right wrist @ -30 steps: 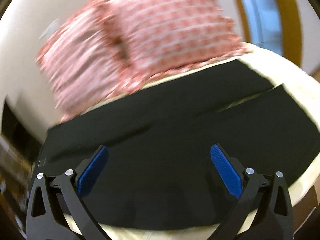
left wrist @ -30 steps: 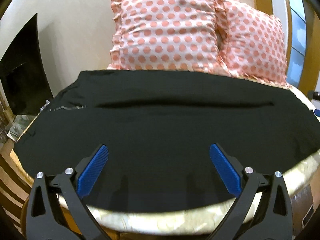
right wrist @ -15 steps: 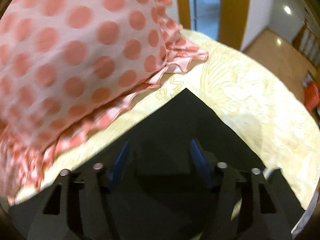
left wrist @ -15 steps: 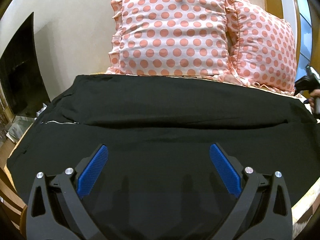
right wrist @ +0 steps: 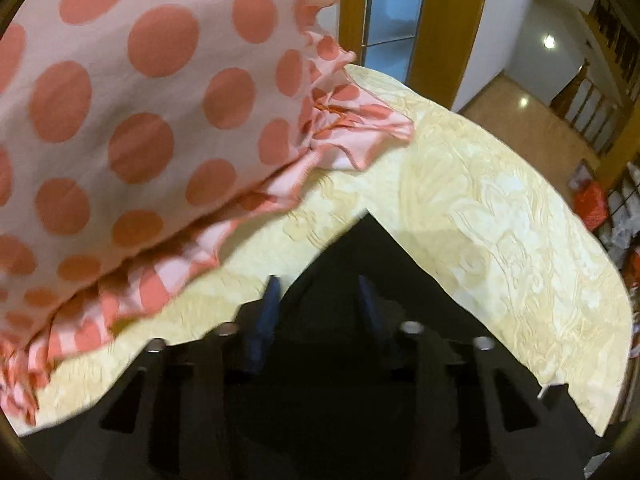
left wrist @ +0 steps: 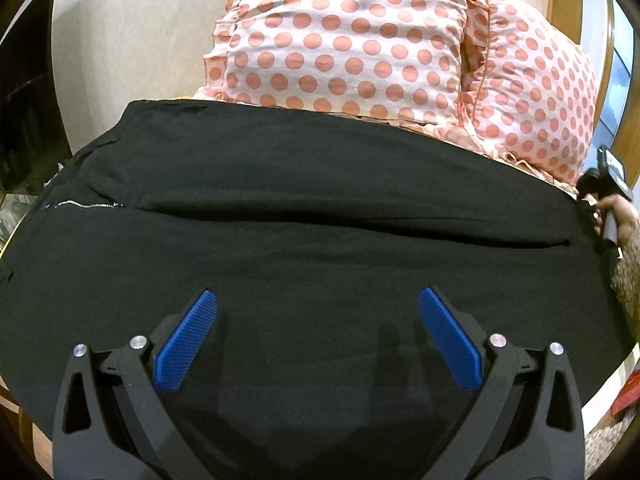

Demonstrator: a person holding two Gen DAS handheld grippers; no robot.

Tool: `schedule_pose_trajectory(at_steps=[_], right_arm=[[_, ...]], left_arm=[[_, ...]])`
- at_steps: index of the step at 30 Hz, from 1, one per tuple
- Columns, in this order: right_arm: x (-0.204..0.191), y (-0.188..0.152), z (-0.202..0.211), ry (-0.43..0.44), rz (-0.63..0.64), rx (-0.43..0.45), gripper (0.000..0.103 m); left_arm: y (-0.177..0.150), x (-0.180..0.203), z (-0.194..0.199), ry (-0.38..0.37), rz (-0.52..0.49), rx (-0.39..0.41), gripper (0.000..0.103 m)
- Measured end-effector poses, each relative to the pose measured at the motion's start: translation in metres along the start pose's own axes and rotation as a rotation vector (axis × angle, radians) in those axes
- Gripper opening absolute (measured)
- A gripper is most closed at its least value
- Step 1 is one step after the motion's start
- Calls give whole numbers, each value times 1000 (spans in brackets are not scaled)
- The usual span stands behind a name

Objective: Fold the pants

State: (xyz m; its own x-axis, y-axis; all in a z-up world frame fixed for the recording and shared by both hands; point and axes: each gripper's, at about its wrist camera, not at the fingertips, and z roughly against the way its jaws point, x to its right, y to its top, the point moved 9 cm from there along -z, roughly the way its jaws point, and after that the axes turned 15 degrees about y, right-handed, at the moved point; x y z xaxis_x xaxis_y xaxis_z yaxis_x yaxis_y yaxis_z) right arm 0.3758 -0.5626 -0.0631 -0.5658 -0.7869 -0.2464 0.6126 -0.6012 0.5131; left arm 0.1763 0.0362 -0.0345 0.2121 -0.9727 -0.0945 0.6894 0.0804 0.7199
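Observation:
Black pants (left wrist: 304, 200) lie spread across the bed, a zipper showing at the left. My left gripper (left wrist: 318, 320) is open and empty, low over the near part of the fabric. In the right wrist view my right gripper (right wrist: 320, 300) straddles a pointed corner of the pants (right wrist: 360, 240) on the yellow bedspread. Its jaws are partly closed with a gap still between the blue pads (right wrist: 268, 308), and the image is blurred. The right gripper also shows in the left wrist view (left wrist: 608, 200) at the pants' far right end.
Two pink pillows with coral dots (left wrist: 360, 40) lean against the wall behind the pants, close to the right gripper (right wrist: 120, 120). The yellow bedspread (right wrist: 500, 220) ends at a rounded edge. A dark screen (left wrist: 24, 112) stands left. A doorway and hallway floor (right wrist: 520, 92) lie beyond.
My right gripper swung to the far end of the pants, came down over a corner and narrowed its jaws. My left gripper moved forward over the pants and stayed open.

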Motion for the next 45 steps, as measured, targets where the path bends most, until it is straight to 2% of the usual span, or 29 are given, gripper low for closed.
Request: schedule_pose_trajectory(at_steps=[2, 4, 8, 11, 19, 21, 25, 27, 29, 31, 32, 37, 39, 42, 44, 45], right_arm=[[8, -8, 10, 78, -31, 11, 19], [17, -14, 18, 145, -77, 21, 6], [35, -21, 39, 321, -158, 84, 3], [38, -30, 72, 407, -159, 161, 3], [70, -52, 125, 480, -205, 225, 0], [76, -59, 126, 500, -220, 193, 1], [67, -57, 103, 551, -317, 83, 3], [49, -47, 90, 512, -277, 62, 5], [32, -39, 71, 465, -254, 30, 12], [16, -32, 51, 405, -258, -14, 47], [5, -28, 40, 375, -256, -29, 52], [-30, -9, 17, 204, -210, -21, 53], [-36, -10, 7, 117, -204, -35, 58], [-47, -13, 1, -36, -67, -21, 59], [-49, -19, 4, -47, 0, 23, 56], [-47, -21, 5, -28, 6, 35, 45]], left_arm=[[-1, 0, 0, -2, -1, 0, 101], [-1, 1, 0, 0, -4, 0, 101], [1, 2, 2, 3, -10, 10, 101], [1, 1, 2, 5, -9, 11, 101], [1, -2, 1, 19, 1, 18, 101], [1, -1, -1, 13, 2, 6, 101], [-1, 0, -3, 18, -7, -4, 101], [-1, 0, -3, 27, -8, -3, 101], [-1, 1, -5, 35, -12, -10, 101], [-2, 1, -7, 37, -14, -20, 101], [-2, 1, -7, 36, -14, -25, 101], [-4, 0, -10, 23, -9, -46, 101], [-5, 0, -11, 14, -11, -53, 101], [-5, 1, -12, 1, -11, -61, 101], [-5, 1, -12, -7, -5, -60, 101], [-5, 0, -12, -11, -3, -59, 101]])
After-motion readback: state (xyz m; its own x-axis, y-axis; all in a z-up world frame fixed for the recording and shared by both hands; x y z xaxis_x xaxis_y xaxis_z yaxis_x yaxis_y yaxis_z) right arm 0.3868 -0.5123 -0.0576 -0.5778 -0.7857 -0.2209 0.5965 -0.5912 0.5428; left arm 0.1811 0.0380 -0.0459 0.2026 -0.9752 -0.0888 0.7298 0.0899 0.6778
